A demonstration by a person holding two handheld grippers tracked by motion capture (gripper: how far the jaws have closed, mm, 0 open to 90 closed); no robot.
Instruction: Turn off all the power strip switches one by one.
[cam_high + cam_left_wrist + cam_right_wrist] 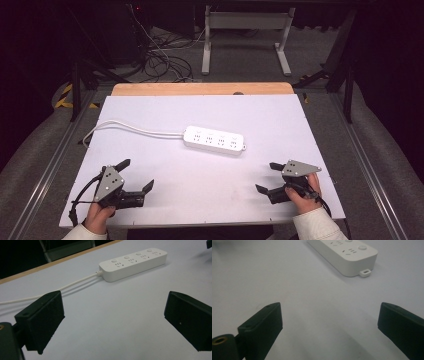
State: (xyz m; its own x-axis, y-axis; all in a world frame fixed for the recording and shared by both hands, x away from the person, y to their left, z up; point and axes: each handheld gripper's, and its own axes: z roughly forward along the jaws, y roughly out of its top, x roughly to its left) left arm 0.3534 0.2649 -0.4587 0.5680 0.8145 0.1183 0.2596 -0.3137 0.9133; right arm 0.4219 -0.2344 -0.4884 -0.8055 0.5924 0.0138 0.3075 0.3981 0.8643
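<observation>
A white power strip (214,140) with several sockets lies flat in the middle of the white table top (210,112); its white cable (125,127) runs off to the left edge. My left gripper (135,174) rests near the front left corner, open and holding nothing. My right gripper (269,177) sits near the front right, open as well, with nothing between its jaws. In the left gripper view the power strip (133,263) lies ahead and to the right, with its cable (75,283) trailing left. The right gripper view has the power strip's end (347,255) with a small mounting tab.
A wooden board edge (202,88) shows behind the white top. Beyond it on the floor lie tangled cables (162,60) and a white desk frame (245,35). Metal rails (50,165) run along both sides of the table.
</observation>
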